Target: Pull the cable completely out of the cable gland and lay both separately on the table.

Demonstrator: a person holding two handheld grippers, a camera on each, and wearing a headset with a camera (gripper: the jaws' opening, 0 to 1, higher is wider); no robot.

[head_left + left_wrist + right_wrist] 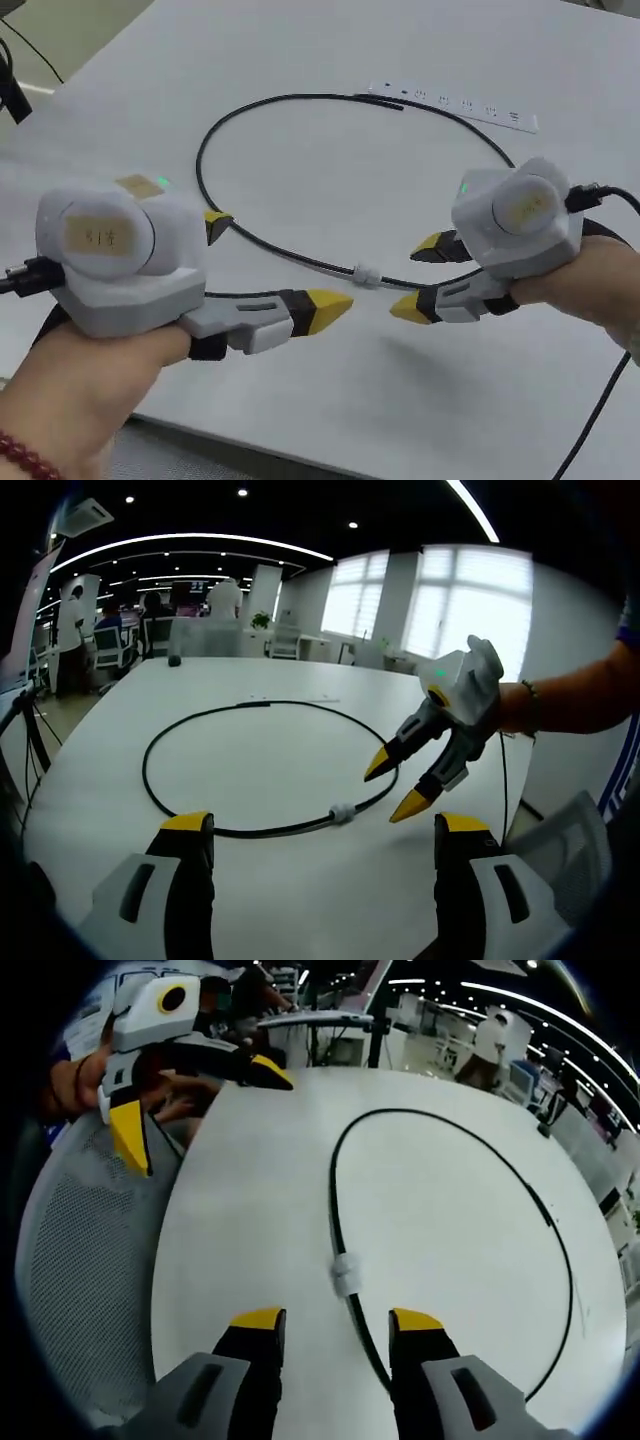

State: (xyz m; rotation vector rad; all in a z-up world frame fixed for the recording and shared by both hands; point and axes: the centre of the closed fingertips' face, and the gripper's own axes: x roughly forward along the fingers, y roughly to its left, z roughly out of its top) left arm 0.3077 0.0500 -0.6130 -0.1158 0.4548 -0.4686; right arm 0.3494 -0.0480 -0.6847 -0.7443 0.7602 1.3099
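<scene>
Left gripper: one; jaws spread wide, empty; sticker writing too blurred to read.
Right gripper: one; jaws spread, empty, just beside the gland.
Cable gland: one, white, threaded on the cable, on the table.
Cable: one, black, looped.
Power strip: one, beyond the loop.

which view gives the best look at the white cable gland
The right gripper view: the cable gland sits close, ahead of the open jaws, threaded on the black cable. The head view shows it small between the left gripper and right gripper; the left gripper view shows it small, farther off.
</scene>
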